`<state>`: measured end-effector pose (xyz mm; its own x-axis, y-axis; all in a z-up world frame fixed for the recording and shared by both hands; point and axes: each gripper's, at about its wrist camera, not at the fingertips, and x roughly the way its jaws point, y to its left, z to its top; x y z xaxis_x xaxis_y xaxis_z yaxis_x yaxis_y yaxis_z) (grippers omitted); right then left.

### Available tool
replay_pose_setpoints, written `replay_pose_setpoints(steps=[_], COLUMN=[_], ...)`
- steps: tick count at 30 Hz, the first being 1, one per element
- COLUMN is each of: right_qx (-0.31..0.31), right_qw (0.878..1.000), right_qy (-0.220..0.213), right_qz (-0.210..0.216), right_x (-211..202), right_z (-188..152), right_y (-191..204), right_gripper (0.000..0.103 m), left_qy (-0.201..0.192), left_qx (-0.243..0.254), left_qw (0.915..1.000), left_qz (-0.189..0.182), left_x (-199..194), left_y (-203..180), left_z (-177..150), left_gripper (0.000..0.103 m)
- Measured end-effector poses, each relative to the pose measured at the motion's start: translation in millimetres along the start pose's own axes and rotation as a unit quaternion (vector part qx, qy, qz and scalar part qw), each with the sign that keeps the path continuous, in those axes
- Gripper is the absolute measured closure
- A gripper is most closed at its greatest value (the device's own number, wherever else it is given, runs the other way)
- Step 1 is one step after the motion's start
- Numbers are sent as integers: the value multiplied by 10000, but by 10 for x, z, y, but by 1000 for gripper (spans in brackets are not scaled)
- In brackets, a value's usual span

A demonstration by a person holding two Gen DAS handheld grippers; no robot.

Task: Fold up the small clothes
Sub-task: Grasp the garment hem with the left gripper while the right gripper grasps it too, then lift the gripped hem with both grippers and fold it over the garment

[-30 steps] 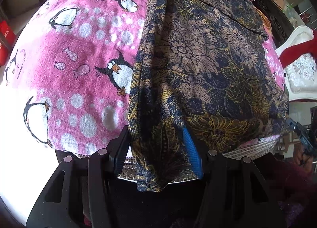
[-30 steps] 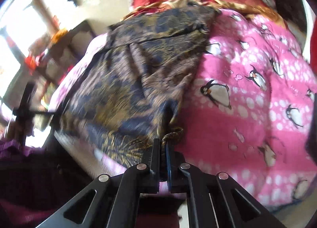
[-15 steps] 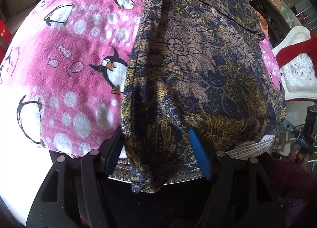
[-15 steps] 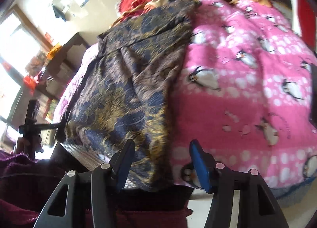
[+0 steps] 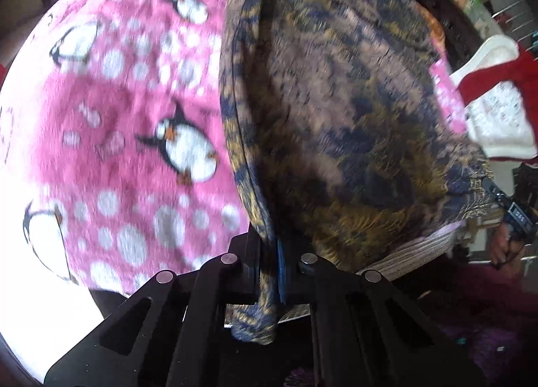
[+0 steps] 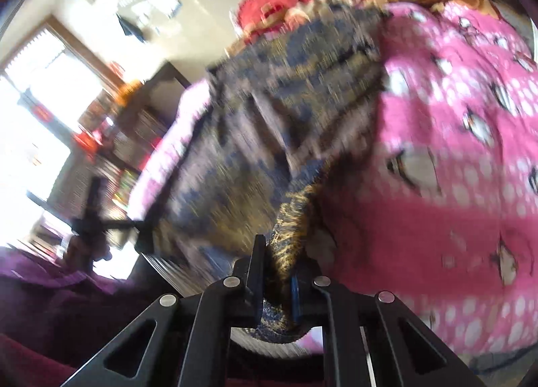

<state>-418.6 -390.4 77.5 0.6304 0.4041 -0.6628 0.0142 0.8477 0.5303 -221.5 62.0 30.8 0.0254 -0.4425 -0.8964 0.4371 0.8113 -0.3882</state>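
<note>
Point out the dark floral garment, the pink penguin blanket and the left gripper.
dark floral garment (image 5: 336,101): left wrist view, on the broad middle of the cloth.
pink penguin blanket (image 5: 117,138): left wrist view, on bare pink fleece beside a penguin.
left gripper (image 5: 268,252): left wrist view, between the fingertips, shut on the garment's hem.

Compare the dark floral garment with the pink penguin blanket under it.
The navy-and-gold floral garment is dark with a dense pattern; the fuzzy pink penguin-print blanket is bright with white dots. The garment's near edge is pinched by the left gripper and right gripper; neither grips the blanket. The garment lies on top; the blanket spreads beneath. Both are soft fabric.
</note>
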Motion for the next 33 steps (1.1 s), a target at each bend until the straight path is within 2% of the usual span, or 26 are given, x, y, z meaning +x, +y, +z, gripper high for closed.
replay_pose_setpoints(steps=[5,9,10,20,26,30,33], right_qx=[178,341,354,431,511,636,835], right_qw=[9978,9946,9944,9897,9885,9878,9861], right_qy=[-568,-910,-937,-1349,-1420,-1420,-1430], right_qz=[292,352,331,214,100,16,-106], right_x=[-126,-61,-33,105,277,425,557], right_z=[461,884,970,1695,2201,2545,2768], right_y=[-26,-87,-102,-262,-434,-597,-793], right_gripper=[92,92,92,92,92,92,92], left_qy=[-720,-1096,-1163,-1679,-1893,-1957,-1933], left_qx=[-141,-267,-258,-408,-356,-505,-619], left_qw=[9961,9915,9912,9834,9798,9776,9781], left_qz=[-498,-647,-583,-548,-536,-590,-470], left_x=[-379,-508,-526,-611,-547,-462,-313], left_y=[57,91,81,144,48,73,109], left_z=[440,798,887,1543,2140,2593,2950], left_gripper=[97,97,97,97,98,98,98])
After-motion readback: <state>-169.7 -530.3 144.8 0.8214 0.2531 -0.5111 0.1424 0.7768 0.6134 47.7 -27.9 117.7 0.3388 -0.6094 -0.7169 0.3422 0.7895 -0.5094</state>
